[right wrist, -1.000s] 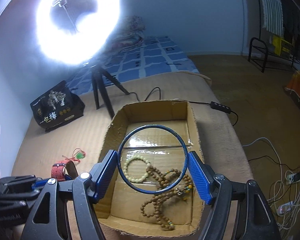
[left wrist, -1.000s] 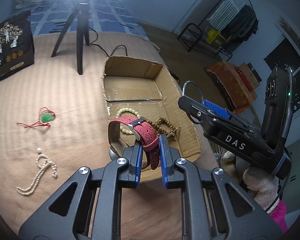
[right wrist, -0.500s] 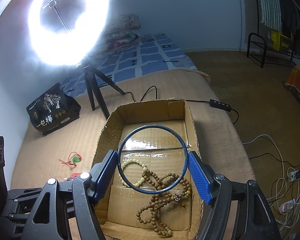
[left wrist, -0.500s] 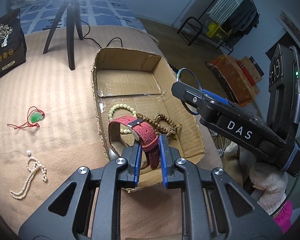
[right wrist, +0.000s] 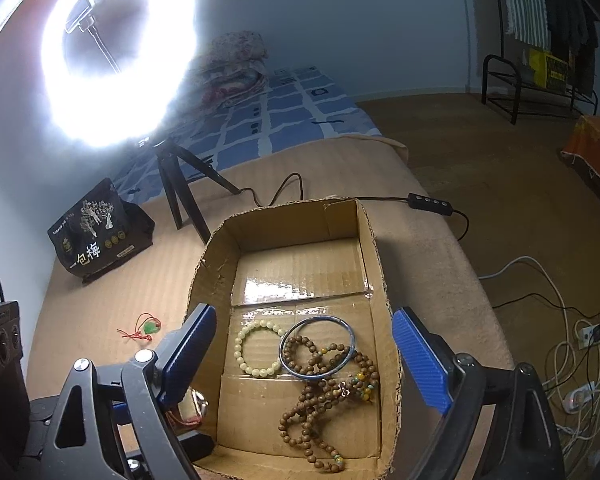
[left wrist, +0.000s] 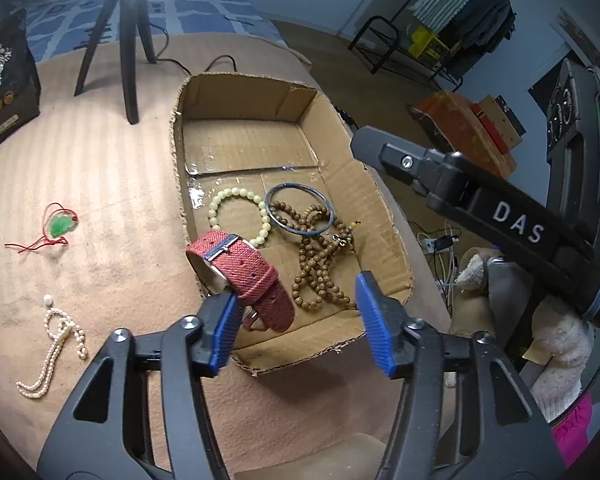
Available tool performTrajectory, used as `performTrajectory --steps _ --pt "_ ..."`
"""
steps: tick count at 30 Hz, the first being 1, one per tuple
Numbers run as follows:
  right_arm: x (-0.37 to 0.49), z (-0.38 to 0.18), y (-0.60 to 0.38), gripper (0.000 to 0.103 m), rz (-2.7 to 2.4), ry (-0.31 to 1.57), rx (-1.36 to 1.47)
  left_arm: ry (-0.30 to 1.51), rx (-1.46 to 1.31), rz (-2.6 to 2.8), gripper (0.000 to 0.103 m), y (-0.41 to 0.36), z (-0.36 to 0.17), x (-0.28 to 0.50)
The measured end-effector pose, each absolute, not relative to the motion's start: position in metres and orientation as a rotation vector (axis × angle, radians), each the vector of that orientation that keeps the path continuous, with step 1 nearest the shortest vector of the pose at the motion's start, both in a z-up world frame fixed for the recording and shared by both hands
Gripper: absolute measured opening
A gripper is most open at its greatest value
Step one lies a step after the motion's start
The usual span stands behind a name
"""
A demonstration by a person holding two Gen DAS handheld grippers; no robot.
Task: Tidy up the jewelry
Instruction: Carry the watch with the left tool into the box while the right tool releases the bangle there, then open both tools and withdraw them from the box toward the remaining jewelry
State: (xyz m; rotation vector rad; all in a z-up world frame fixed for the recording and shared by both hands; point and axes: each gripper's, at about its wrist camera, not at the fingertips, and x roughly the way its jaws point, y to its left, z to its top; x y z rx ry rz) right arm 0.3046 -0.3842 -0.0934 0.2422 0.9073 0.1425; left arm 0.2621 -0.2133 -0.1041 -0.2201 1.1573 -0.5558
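Observation:
An open cardboard box (left wrist: 240, 80) (right wrist: 296, 220) on the tan blanket holds a cream bead bracelet (left wrist: 236, 192) (right wrist: 260, 324), brown prayer beads (left wrist: 320, 264) (right wrist: 312, 400) and a thin blue bangle (left wrist: 298, 187) (right wrist: 320, 318) lying on the beads. My right gripper (right wrist: 303, 311) hovers over the box, its jaws opening with nothing between them. My left gripper (left wrist: 296, 288) is at the box's near left corner, its jaws opening. The red fabric watch (left wrist: 240, 276) leans against the left pad only and hangs over the box. A jade pendant (left wrist: 62, 226) (right wrist: 152, 326) and a pearl necklace (left wrist: 54, 344) lie on the blanket to the left.
A ring light on a black tripod (right wrist: 180, 204) and a black printed bag (right wrist: 100, 232) stand behind the box. A cable with an inline switch (right wrist: 428, 202) runs off the bed's right edge. Cables and a power strip (right wrist: 580, 360) lie on the floor at right.
The right jaws widened and the blue bangle dropped from them into the box. The left jaws parted off the red watch strap, after the left gripper came down closer to the box.

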Motion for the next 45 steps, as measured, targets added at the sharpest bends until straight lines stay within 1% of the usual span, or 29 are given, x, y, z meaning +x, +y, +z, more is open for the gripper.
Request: performTrajectory --steps 1,5,9,19,27,30,33,36,38,45 --pt "0.304 -0.093 -0.385 0.091 0.140 0.904 0.244 1.179 -0.223 -0.562 0.066 -0.214 -0.107 0.264" --pt "0.303 -0.090 -0.391 0.091 0.124 0.890 0.258 1.247 -0.212 -0.549 0.067 -0.216 -0.116 0.272" --pt "0.302 -0.088 -0.398 0.091 0.107 0.882 0.276 1.307 -0.139 -0.532 0.067 -0.222 -0.122 0.277" --pt "0.300 -0.085 -0.403 0.091 0.108 0.875 0.285 1.274 -0.105 -0.511 0.067 -0.211 -0.106 0.273" --pt "0.283 -0.070 -0.400 0.091 0.105 0.850 0.258 1.195 -0.068 -0.480 0.067 -0.189 -0.082 0.252" --pt "0.271 -0.062 -0.396 0.093 0.109 0.826 0.240 1.145 -0.063 -0.458 0.067 -0.172 -0.071 0.239" --pt "0.254 -0.053 -0.388 0.093 0.133 0.768 0.216 1.093 -0.070 -0.430 0.067 -0.149 -0.060 0.224" --pt "0.237 -0.044 -0.376 0.098 0.158 0.714 0.176 1.013 -0.074 -0.398 0.067 -0.120 -0.047 0.205" --pt "0.228 -0.040 -0.366 0.099 0.176 0.685 0.152 0.981 -0.086 -0.366 0.067 -0.103 -0.043 0.197" --pt "0.206 -0.041 -0.327 0.099 0.255 0.709 0.090 0.965 -0.135 -0.252 0.067 -0.036 -0.041 0.168"
